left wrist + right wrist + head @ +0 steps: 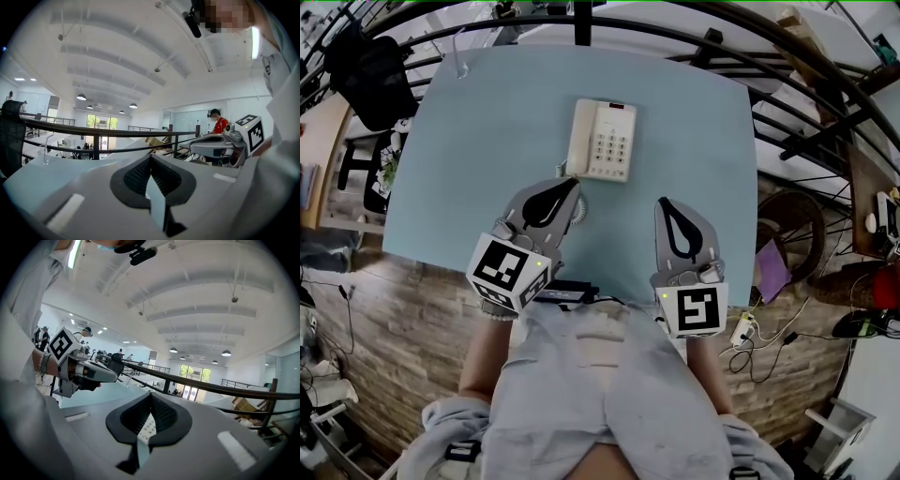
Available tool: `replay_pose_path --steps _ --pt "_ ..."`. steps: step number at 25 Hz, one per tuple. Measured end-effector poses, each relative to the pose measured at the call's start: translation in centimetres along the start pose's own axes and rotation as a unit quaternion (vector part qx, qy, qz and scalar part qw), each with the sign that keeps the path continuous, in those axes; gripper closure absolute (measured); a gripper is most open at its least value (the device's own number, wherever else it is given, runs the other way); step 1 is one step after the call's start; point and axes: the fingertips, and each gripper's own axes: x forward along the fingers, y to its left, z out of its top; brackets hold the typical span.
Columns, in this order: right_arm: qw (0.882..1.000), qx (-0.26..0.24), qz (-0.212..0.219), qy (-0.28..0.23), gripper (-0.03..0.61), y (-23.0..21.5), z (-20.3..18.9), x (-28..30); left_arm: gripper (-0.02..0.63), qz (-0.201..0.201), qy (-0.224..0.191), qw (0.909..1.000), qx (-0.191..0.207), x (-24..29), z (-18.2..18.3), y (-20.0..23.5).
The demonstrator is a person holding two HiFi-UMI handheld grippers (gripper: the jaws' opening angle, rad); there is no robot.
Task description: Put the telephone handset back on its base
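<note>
A cream telephone (pixel 602 141) with a keypad lies in the middle of the light blue table (pixel 487 169). Its handset (pixel 582 139) rests along the left side of the base, and the coiled cord (pixel 578 208) trails from the near left corner. My left gripper (pixel 573 183) is shut and empty, its tips just short of the phone's near left corner, over the cord. My right gripper (pixel 662 202) is also shut and empty, a little nearer to me and to the right of the phone. In the right gripper view the keypad (pixel 147 427) shows through the gap behind the shut jaws.
A clear drinking glass (pixel 461 58) stands at the table's far left corner. A black railing (pixel 581 23) runs behind the table. Cables and a power strip (pixel 741 330) lie on the floor to the right. The person's legs are against the near table edge.
</note>
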Motion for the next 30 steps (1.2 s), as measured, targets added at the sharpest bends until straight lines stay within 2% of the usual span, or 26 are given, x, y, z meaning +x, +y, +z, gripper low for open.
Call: replay_pose_path --steps 21,30 --pt "1.000 -0.004 0.012 0.009 0.572 0.63 -0.57 0.72 0.611 0.005 0.002 1.0000 0.001 -0.12 -0.28 0.81" --pt "1.000 -0.003 0.011 0.010 0.572 0.38 -0.85 0.59 0.611 0.015 0.002 0.9998 -0.011 -0.06 -0.35 1.00"
